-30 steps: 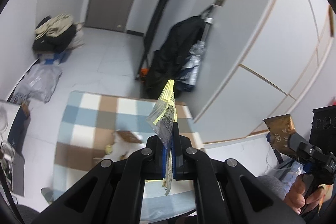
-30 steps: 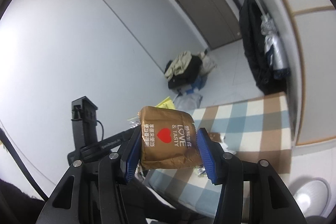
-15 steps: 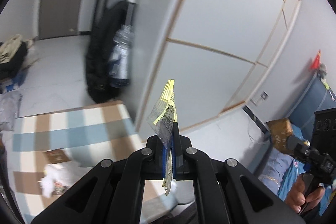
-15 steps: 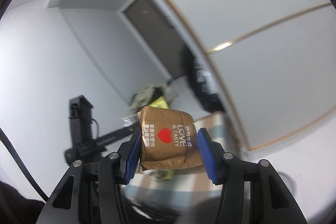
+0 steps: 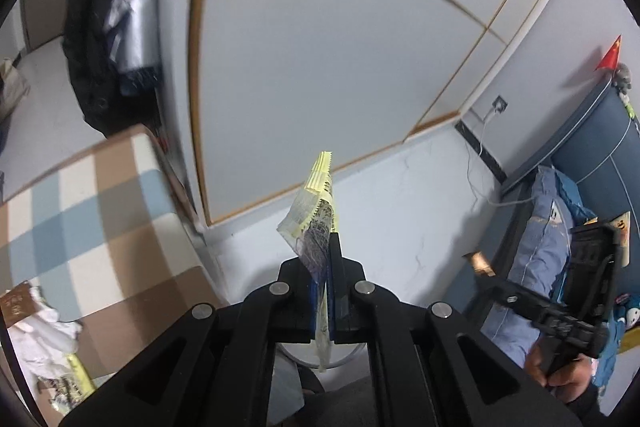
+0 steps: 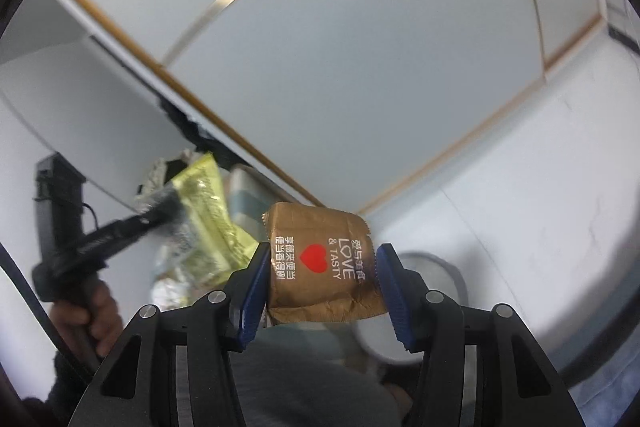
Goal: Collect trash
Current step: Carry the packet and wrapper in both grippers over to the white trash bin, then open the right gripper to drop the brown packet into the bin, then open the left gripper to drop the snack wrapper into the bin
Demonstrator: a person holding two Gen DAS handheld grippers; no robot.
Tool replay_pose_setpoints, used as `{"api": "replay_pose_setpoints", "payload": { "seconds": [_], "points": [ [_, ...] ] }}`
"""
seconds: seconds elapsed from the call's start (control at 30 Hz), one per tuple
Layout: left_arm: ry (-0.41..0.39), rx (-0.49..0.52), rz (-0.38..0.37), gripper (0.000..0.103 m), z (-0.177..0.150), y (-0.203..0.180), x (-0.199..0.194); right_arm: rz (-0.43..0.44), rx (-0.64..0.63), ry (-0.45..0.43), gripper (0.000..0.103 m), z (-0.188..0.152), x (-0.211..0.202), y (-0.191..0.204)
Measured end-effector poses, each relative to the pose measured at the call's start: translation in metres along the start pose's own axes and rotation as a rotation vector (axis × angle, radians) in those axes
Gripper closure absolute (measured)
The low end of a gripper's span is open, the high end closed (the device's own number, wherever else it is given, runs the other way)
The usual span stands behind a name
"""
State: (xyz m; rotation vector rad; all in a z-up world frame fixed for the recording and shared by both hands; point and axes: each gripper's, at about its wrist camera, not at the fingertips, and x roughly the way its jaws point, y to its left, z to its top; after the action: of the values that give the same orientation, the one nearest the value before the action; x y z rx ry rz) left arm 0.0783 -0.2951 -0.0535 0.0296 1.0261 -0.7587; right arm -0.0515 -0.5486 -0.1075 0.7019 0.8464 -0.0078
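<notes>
Two wrappers held in the air, yellow wrapper (image 5: 320,223) pinched flat in the left tongs (image 5: 329,287), brown wrapper (image 6: 323,261) gripped between the right tongs (image 6: 322,291), round bin (image 6: 436,275) beneath, checked surface (image 5: 92,227) at left.

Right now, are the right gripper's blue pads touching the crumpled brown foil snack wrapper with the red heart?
Touching. The right wrist view shows both blue pads pressed against the brown wrapper's sides, no gap.

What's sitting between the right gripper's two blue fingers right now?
In the right wrist view, a brown snack wrapper with a red heart fills the gap; the right gripper is clamped on it.
</notes>
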Motion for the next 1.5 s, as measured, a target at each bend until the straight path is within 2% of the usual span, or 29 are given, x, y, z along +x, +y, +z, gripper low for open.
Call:
{"api": "replay_pose_setpoints", "payload": {
  "seconds": [0.13, 0.3, 0.57, 0.6, 0.7, 0.77, 0.8, 0.83, 0.9, 1.03, 1.17, 1.3, 1.43, 1.5],
  "points": [
    [0.064, 0.010, 0.002, 0.103, -0.002, -0.003, 0.026, -0.010, 0.076, 0.099, 0.051, -0.005, 0.048, -0.035],
    [0.128, 0.021, 0.006, 0.103, -0.003, -0.004, 0.052, 0.024, 0.187, 0.212, 0.051, -0.015, 0.103, -0.068],
    [0.235, 0.042, 0.009, 0.103, -0.008, -0.008, 0.089, 0.032, 0.284, 0.342, 0.050, -0.049, 0.157, -0.106],
    [0.249, 0.044, 0.005, 0.103, -0.009, -0.009, 0.093, 0.037, 0.285, 0.352, 0.049, -0.051, 0.163, -0.110],
    [0.285, 0.049, -0.002, 0.103, -0.007, -0.011, 0.104, 0.049, 0.309, 0.373, 0.036, -0.060, 0.165, -0.126],
    [0.308, 0.060, 0.003, 0.103, -0.007, -0.013, 0.111, 0.055, 0.335, 0.382, 0.032, -0.063, 0.168, -0.132],
    [0.318, 0.067, 0.005, 0.103, -0.007, -0.013, 0.114, 0.055, 0.346, 0.382, 0.024, -0.063, 0.167, -0.134],
    [0.333, 0.076, 0.004, 0.103, -0.007, -0.015, 0.119, 0.055, 0.355, 0.378, 0.021, -0.064, 0.167, -0.138],
    [0.368, 0.078, 0.006, 0.103, -0.009, -0.014, 0.128, 0.054, 0.358, 0.367, 0.021, -0.064, 0.163, -0.142],
    [0.428, 0.094, 0.015, 0.103, -0.012, -0.018, 0.144, 0.037, 0.345, 0.329, 0.013, -0.061, 0.149, -0.141],
    [0.482, 0.135, 0.013, 0.103, -0.016, -0.028, 0.156, 0.008, 0.347, 0.287, 0.010, -0.057, 0.130, -0.151],
    [0.587, 0.154, 0.007, 0.103, -0.024, -0.035, 0.176, -0.018, 0.368, 0.249, 0.008, -0.054, 0.119, -0.158],
    [0.658, 0.133, 0.002, 0.102, -0.032, -0.032, 0.190, -0.028, 0.378, 0.233, 0.006, -0.052, 0.115, -0.160],
    [0.678, 0.120, 0.008, 0.098, -0.033, -0.030, 0.194, -0.031, 0.375, 0.229, 0.006, -0.052, 0.114, -0.158]
  ]
}}
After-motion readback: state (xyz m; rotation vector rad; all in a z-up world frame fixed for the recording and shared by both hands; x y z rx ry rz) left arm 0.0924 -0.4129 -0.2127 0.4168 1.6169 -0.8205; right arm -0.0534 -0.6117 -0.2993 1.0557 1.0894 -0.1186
